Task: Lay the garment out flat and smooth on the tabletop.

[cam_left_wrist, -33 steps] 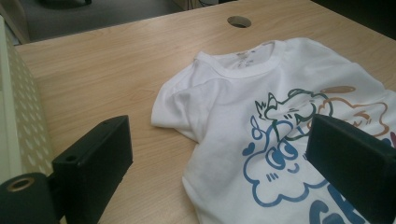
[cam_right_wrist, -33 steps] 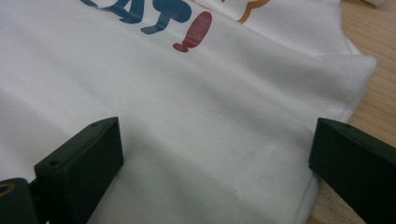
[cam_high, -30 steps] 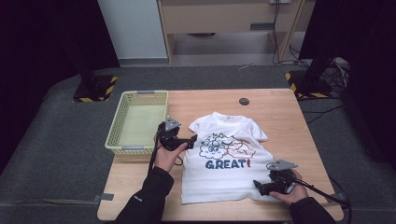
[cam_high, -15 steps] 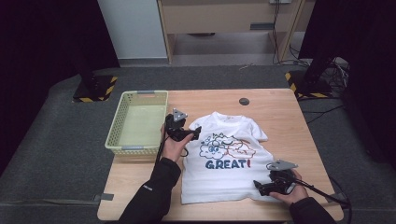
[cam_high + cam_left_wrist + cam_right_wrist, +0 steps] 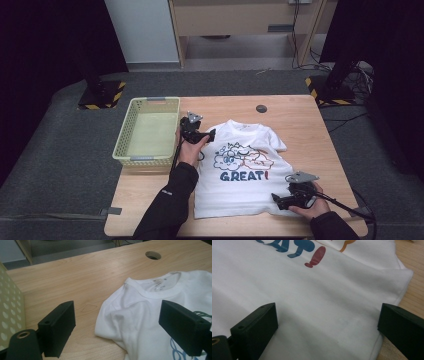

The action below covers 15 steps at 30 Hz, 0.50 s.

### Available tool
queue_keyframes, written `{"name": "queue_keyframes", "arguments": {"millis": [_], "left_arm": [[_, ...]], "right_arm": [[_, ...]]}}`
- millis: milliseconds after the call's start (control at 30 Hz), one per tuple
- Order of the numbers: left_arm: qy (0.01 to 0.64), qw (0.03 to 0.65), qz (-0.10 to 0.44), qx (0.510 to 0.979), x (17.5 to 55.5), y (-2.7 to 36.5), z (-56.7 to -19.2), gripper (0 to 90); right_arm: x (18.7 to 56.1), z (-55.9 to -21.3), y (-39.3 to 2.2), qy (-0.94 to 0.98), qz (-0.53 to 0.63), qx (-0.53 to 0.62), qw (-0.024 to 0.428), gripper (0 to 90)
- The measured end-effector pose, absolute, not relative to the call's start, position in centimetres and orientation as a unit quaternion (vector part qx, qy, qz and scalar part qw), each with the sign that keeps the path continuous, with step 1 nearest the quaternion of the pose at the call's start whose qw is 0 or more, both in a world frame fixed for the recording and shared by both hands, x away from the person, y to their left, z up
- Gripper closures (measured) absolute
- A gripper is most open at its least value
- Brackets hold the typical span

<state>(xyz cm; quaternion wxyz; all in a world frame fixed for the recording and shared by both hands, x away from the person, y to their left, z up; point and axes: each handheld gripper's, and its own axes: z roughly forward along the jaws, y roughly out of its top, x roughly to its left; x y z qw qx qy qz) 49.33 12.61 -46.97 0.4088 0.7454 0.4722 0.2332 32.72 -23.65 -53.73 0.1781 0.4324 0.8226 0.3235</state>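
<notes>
**High view: two hand-held grippers at a white T-shirt spread on a table**

High view, overall layout. A white T-shirt [image 5: 242,175] printed with "GREAT!" lies flat, front up, on the wooden table [image 5: 300,120]. The left gripper [image 5: 212,134] is held just beside the shirt's near sleeve, at the shoulder; a pale green basket [image 5: 147,131] stands directly behind it, away from the shirt. The right gripper [image 5: 274,199] rests at the opposite corner, its tips over the hem.

Left gripper view. The jaws stand released and wide apart, though they have just been closing a little; nothing is pressed between them. The sleeve [image 5: 117,317] lies ahead of and between the jaws, the collar [image 5: 157,287] farther ahead, and a round hole in the table [image 5: 153,255] beyond that. The basket wall [image 5: 10,312] sits close on the outer side of one jaw.

Right gripper view. The jaws are spread wide and unclenched. The shirt's lower cloth [image 5: 319,302] lies between and beneath them, and its side edge [image 5: 404,287] runs ahead of one jaw, where bare wood begins.
</notes>
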Motion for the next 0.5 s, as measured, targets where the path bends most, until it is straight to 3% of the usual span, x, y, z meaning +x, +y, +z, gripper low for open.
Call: {"name": "queue_keyframes", "arguments": {"millis": [500], "left_arm": [[0.5, 0.375, 0.211, 0.752, 51.4, 13.2, -50.4, 21.5]], "right_arm": [[32.7, -53.7, -23.6, 0.822, 0.324, 0.433, 0.177, 2.8]]}}
